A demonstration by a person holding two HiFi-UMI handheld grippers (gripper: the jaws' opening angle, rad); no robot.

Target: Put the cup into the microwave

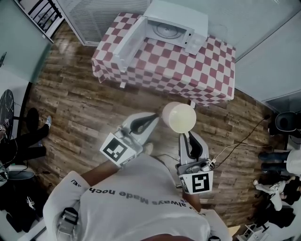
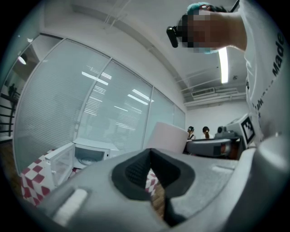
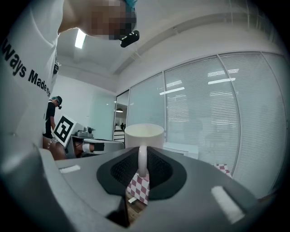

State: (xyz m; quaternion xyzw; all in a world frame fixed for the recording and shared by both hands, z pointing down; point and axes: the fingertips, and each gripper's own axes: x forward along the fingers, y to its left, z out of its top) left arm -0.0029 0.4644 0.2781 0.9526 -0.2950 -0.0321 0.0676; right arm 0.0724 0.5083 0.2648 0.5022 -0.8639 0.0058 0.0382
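Above the wood floor [image 1: 84, 108], right gripper [image 3: 142, 164] fingers pinch the cup [image 3: 144, 133] handle; left gripper [image 2: 150, 165] fingers closed, empty

Office-like room, glass partition walls with blinds [image 3: 213, 118], ceiling strip lights [image 2: 222, 66], wood-plank floor [image 1: 84, 113], checkered-cloth tabletop [image 1: 188, 75] carrying a microwave [image 1: 171, 26]

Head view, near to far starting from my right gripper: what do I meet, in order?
From the right gripper, shut on the cup's handle → cup → wooden floor → checkered table → microwave, its door open.
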